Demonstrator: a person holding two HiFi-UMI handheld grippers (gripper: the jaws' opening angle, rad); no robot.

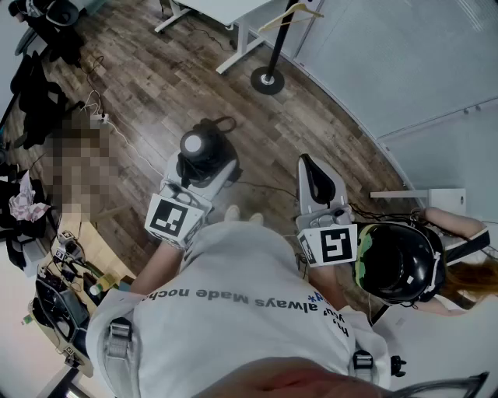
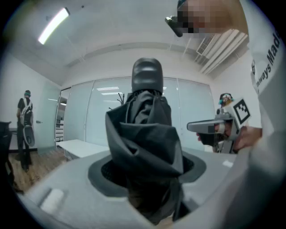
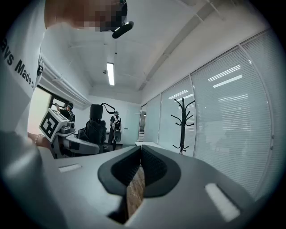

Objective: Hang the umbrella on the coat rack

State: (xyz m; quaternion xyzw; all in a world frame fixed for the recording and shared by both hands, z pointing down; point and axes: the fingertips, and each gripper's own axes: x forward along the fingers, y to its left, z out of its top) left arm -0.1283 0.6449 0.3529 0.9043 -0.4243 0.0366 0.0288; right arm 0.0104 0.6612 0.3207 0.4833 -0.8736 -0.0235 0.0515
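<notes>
A folded black umbrella point(image 1: 201, 149) stands upright in my left gripper point(image 1: 204, 167), its rounded handle end on top with a strap loop point(image 1: 224, 123). In the left gripper view the umbrella's fabric point(image 2: 145, 134) fills the gap and the wide-set jaws of the left gripper point(image 2: 147, 172) press on it. My right gripper point(image 1: 310, 165) is held level to the right, shut and empty; its pads point(image 3: 147, 161) meet. The black coat rack point(image 1: 268, 78) stands ahead by the glass wall, and shows as the coat rack point(image 3: 182, 123) right of centre in the right gripper view.
A white desk point(image 1: 226, 12) stands beside the coat rack. A glass wall with blinds point(image 3: 232, 112) runs along the right. Another person in a dark helmet point(image 1: 397, 260) is close at my right. Cables point(image 1: 101, 116) and clutter lie on the wood floor at left.
</notes>
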